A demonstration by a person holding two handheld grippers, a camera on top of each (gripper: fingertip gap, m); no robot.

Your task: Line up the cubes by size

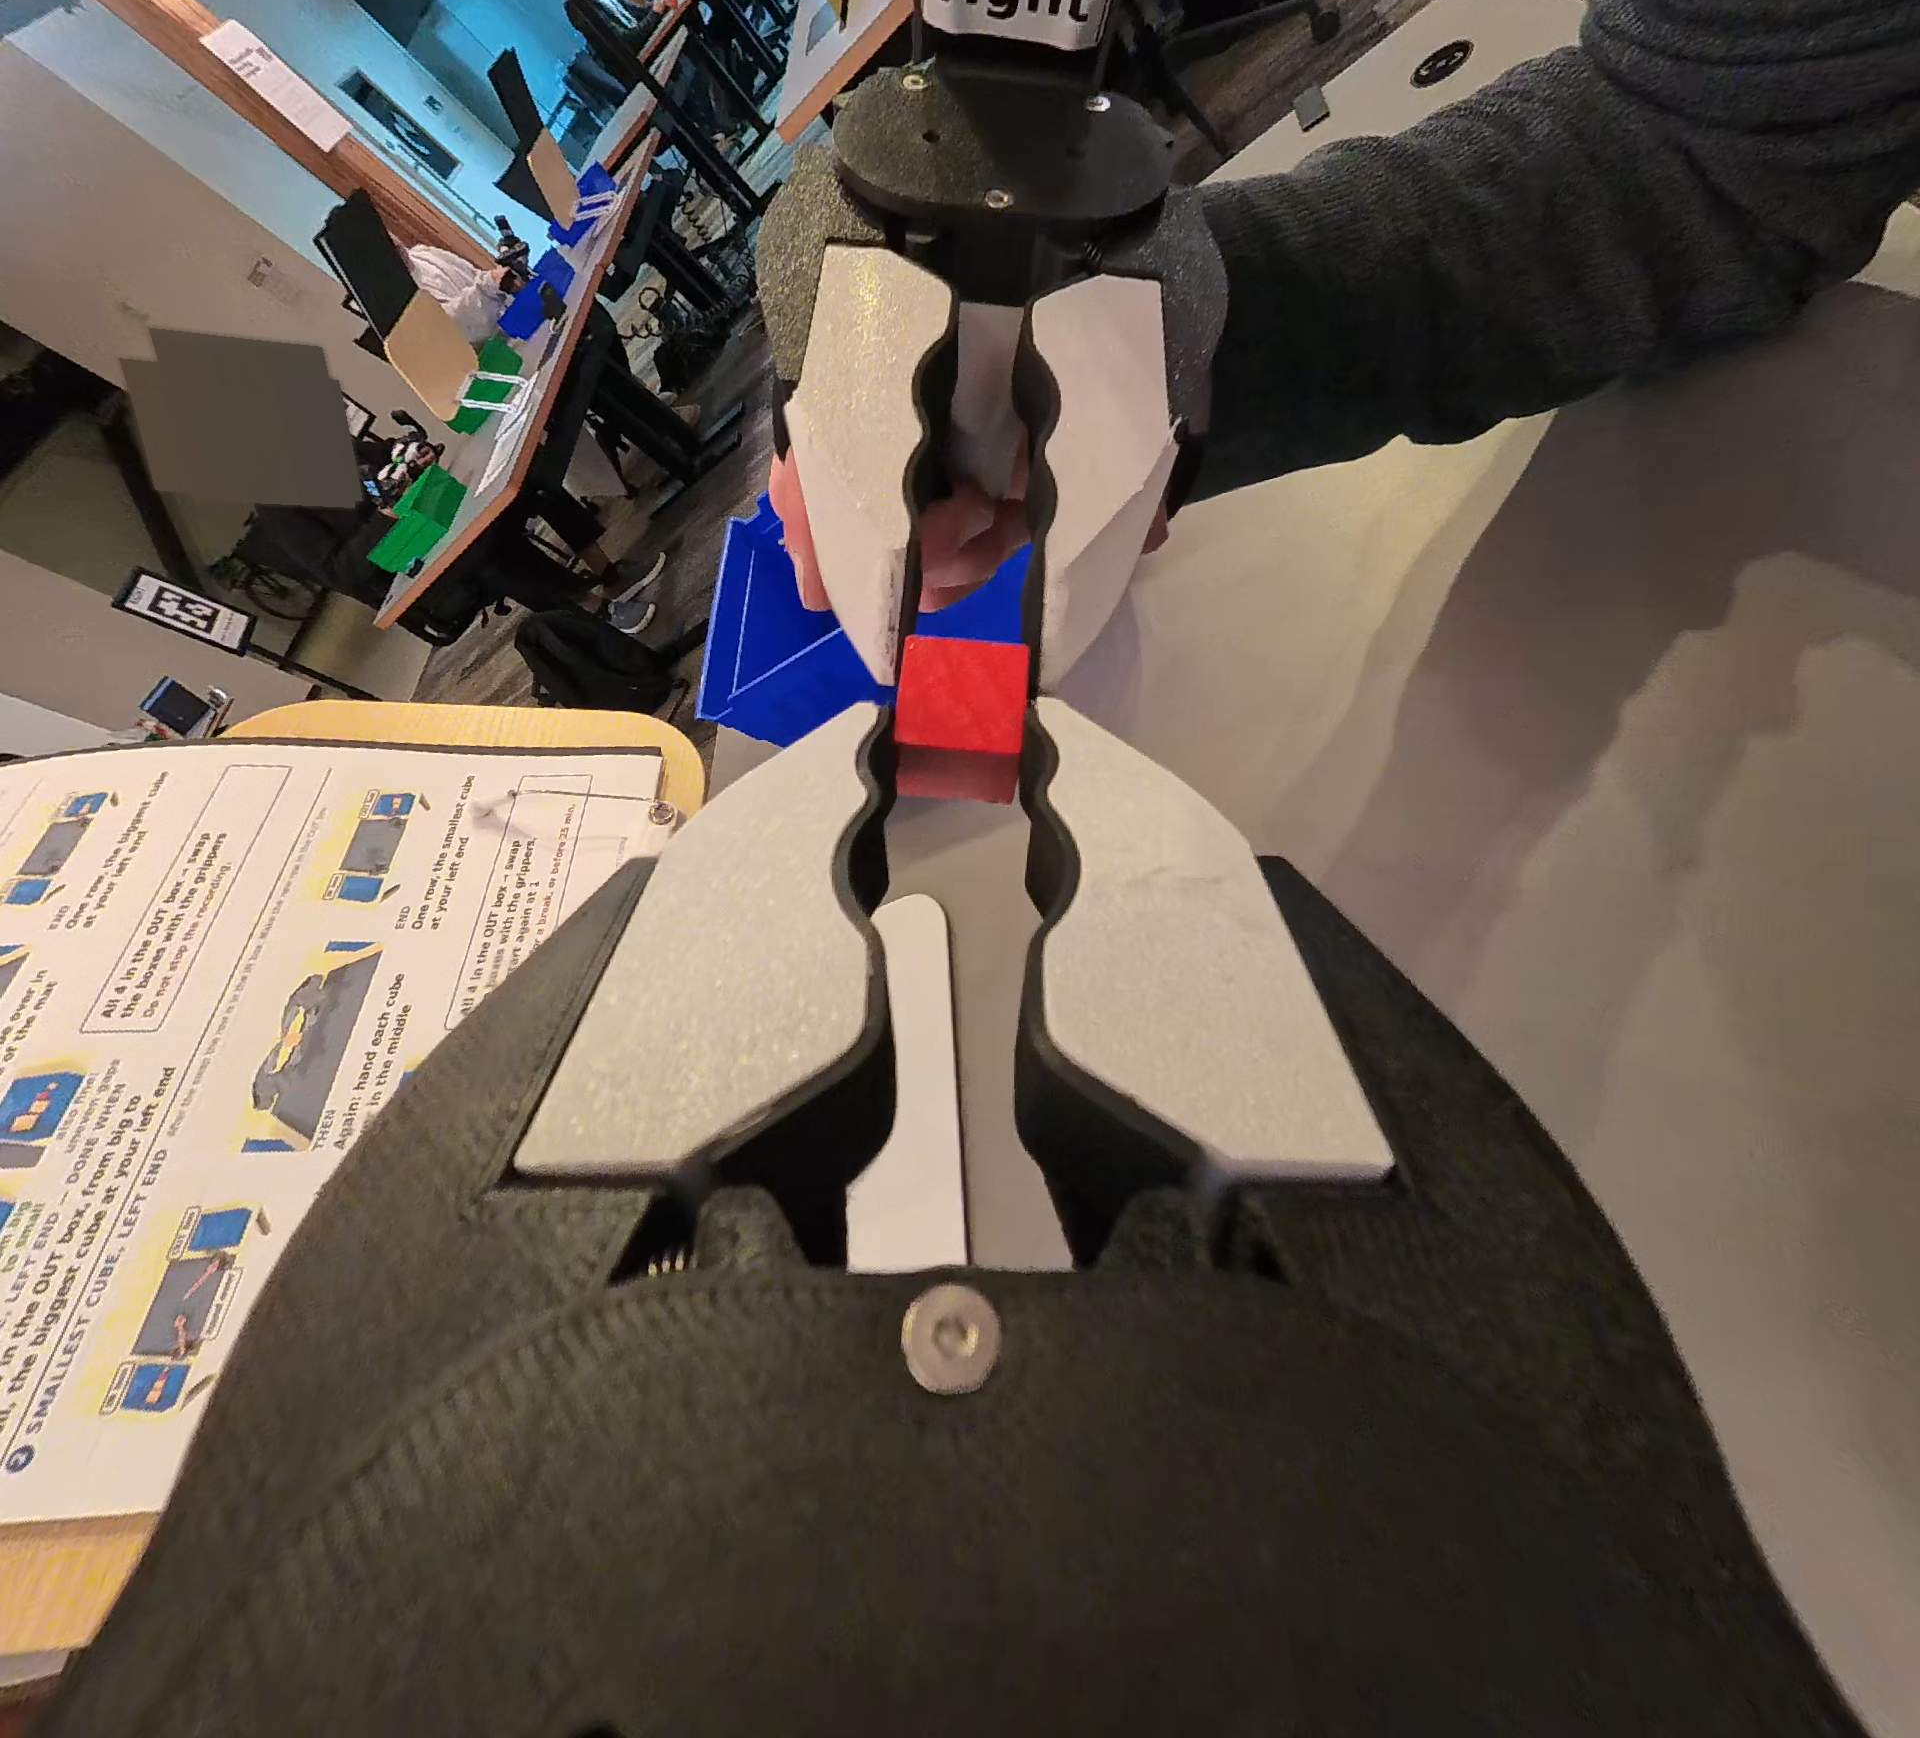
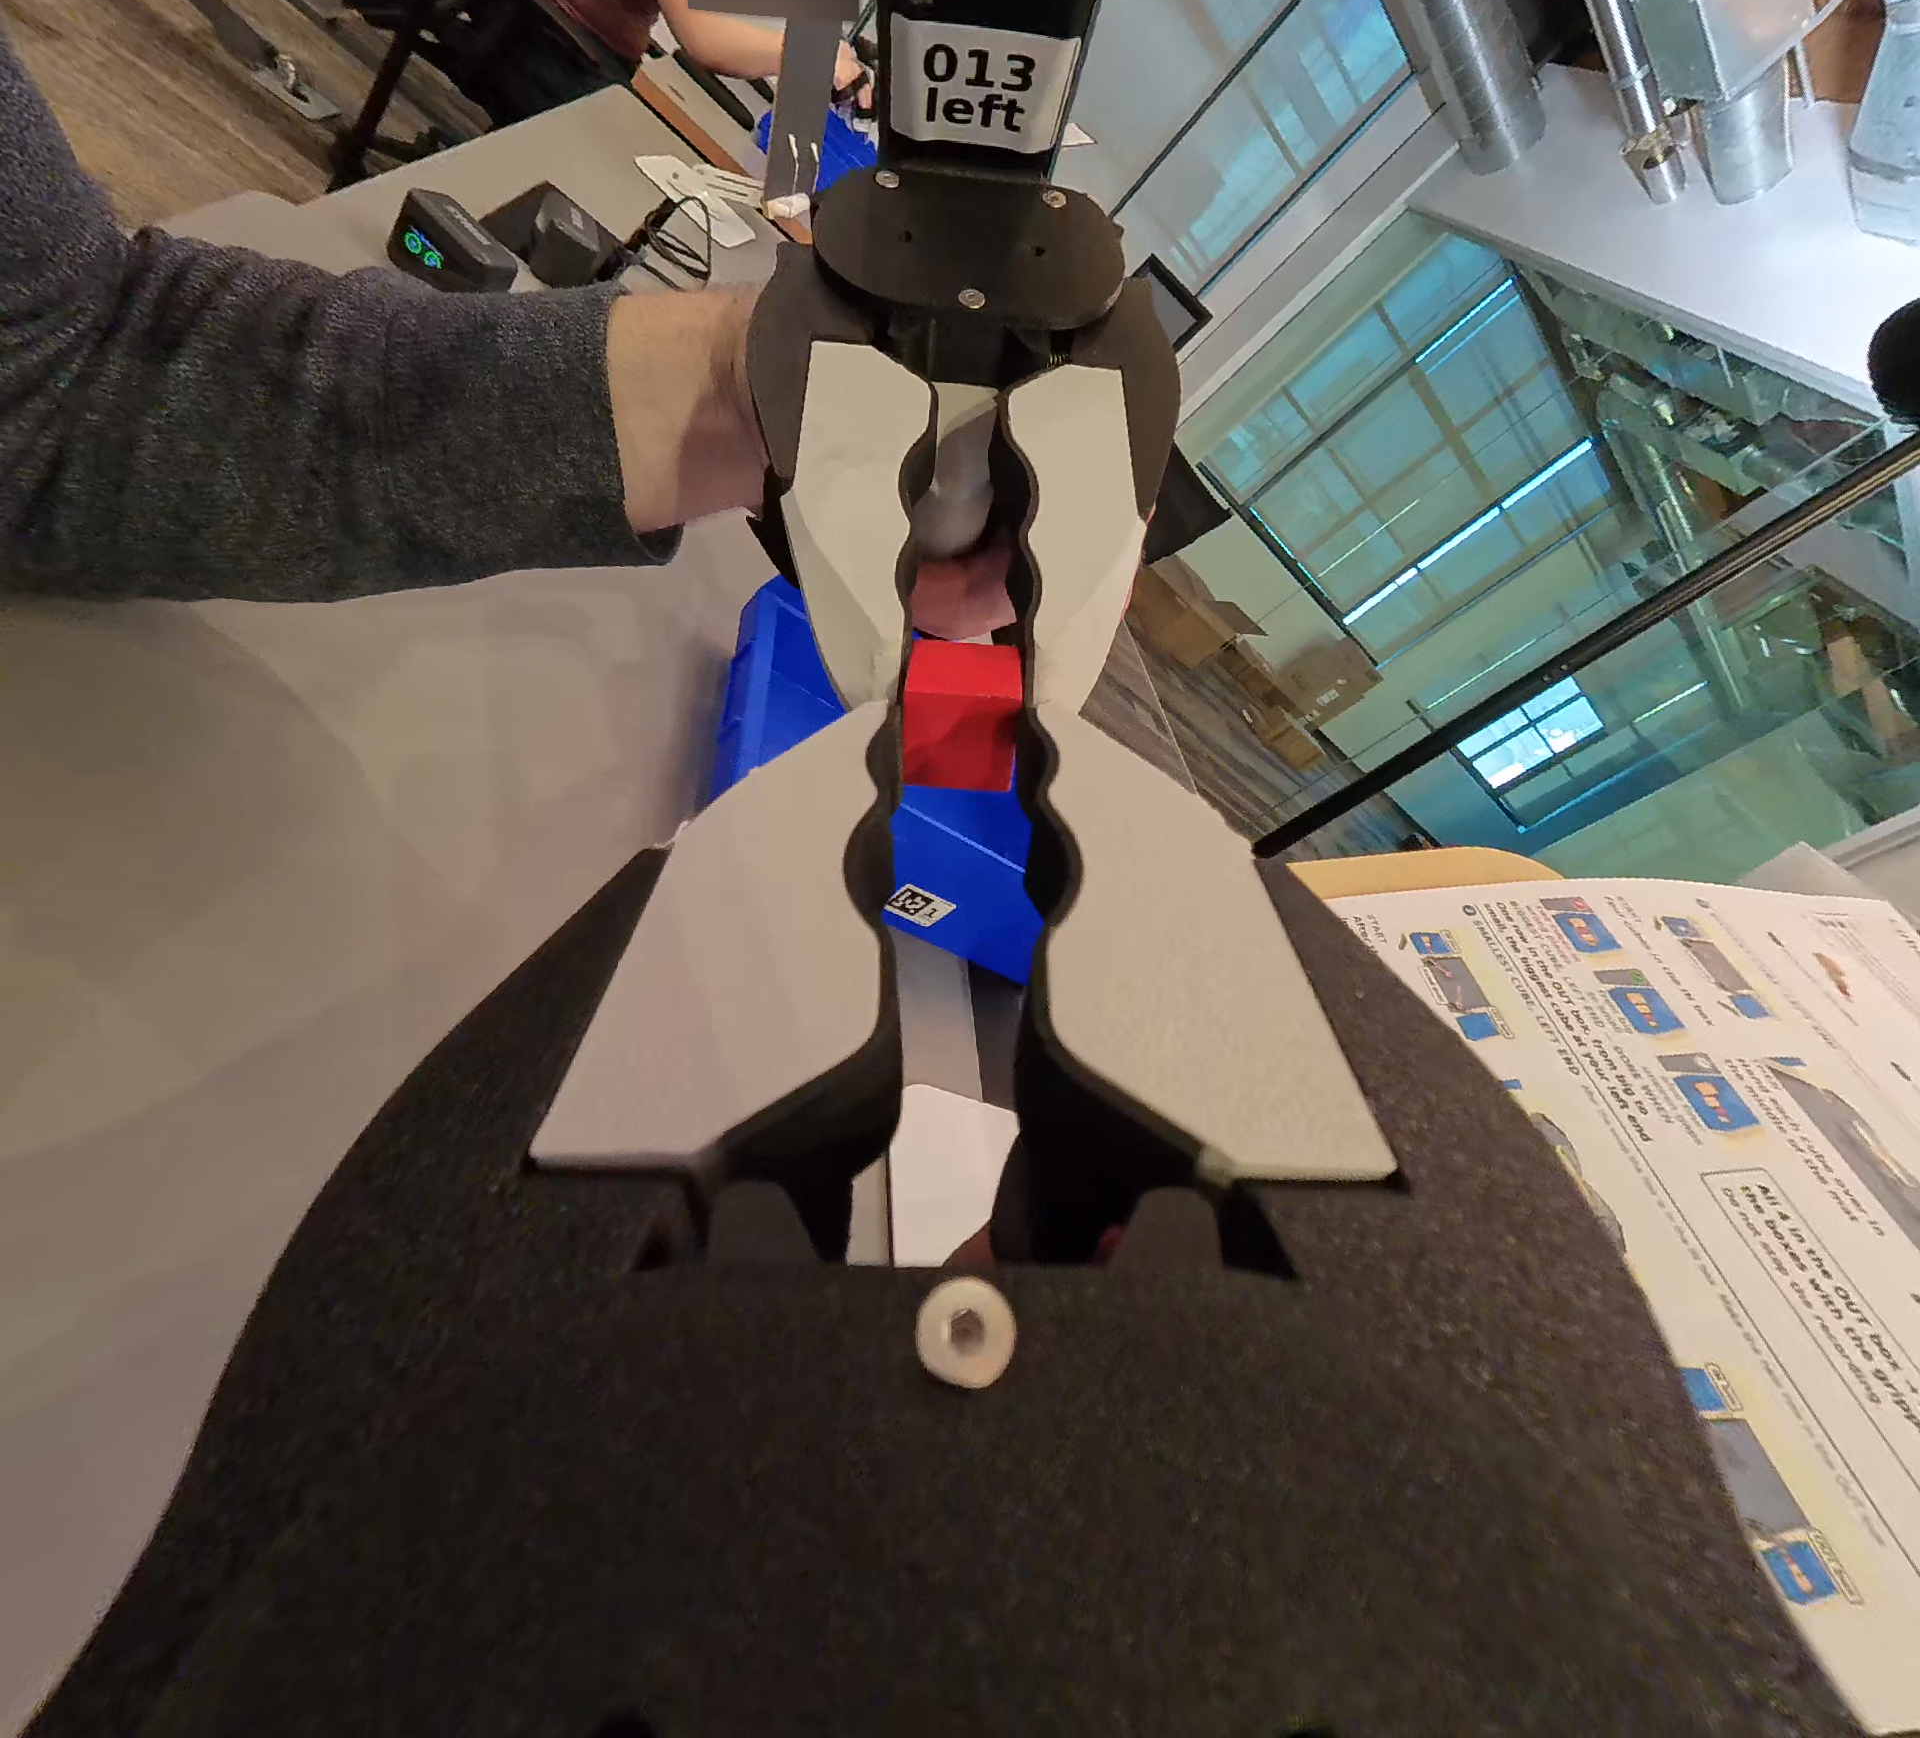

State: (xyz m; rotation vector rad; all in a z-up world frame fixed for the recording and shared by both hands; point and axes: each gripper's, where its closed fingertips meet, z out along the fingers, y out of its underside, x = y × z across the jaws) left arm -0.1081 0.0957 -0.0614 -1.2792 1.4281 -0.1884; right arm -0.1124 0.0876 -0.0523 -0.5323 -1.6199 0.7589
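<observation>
Underneath: pale grey table [image 1: 1558, 857], blue bin [image 1: 769, 649]; behind, office desks [image 1: 540, 358].

Both grippers, left gripper [image 1: 956, 732] and right gripper [image 2: 956, 732], share one build: coarse black bodies, pale grey finger plates with wavy black inner edges, and a silver screw at the base. Each mast carries a white label. Both sleeves [image 1: 1558, 254] look like dark grey knit.
</observation>
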